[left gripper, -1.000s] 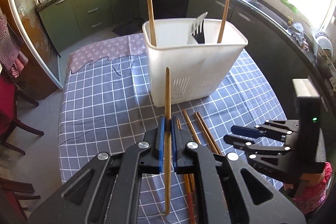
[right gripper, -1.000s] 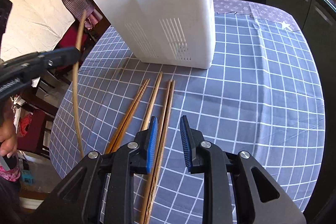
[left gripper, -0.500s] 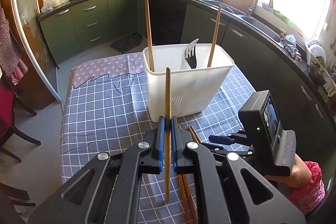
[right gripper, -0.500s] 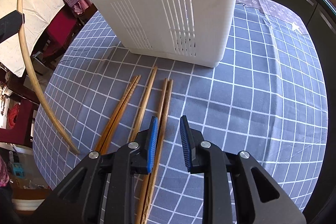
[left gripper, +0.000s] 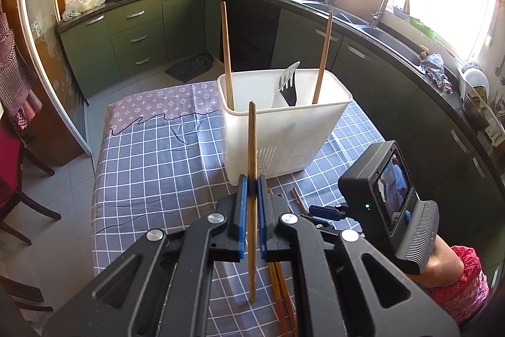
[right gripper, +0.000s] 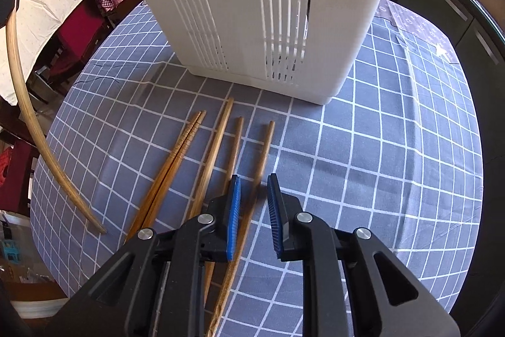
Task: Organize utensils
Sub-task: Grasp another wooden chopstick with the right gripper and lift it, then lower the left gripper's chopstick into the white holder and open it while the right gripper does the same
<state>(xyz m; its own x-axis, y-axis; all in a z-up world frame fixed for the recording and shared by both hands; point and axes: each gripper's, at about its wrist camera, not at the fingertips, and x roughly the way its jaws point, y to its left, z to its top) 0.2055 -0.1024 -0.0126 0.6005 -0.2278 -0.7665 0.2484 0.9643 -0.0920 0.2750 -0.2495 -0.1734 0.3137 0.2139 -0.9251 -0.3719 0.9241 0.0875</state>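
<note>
My left gripper (left gripper: pixel 251 188) is shut on a wooden chopstick (left gripper: pixel 251 141), held upright in front of the white utensil holder (left gripper: pixel 284 135). Two chopsticks (left gripper: pixel 226 52) and a black spatula (left gripper: pixel 288 84) stand in the holder. Several loose chopsticks (right gripper: pixel 214 153) lie on the checked tablecloth (right gripper: pixel 378 147) before the holder. My right gripper (right gripper: pixel 254 195) points down over them. Its jaws are closing, with the rightmost chopstick (right gripper: pixel 263 153) running between them, and a gap still shows beside it. The chopstick held by the left gripper (right gripper: pixel 28 103) shows at the left edge.
The holder's slotted wall (right gripper: pixel 277 30) stands close ahead of the right gripper. Dark red chairs (left gripper: pixel 12 172) stand left of the table. Green kitchen cabinets (left gripper: pixel 135 37) and a sink counter (left gripper: pixel 378 30) run behind and to the right. A person's arm (left gripper: pixel 448 261) is at lower right.
The right gripper has sunk closer to the loose chopsticks and its jaws have narrowed. The rightmost chopstick has shifted away from its neighbour. The left gripper still holds its chopstick upright.
</note>
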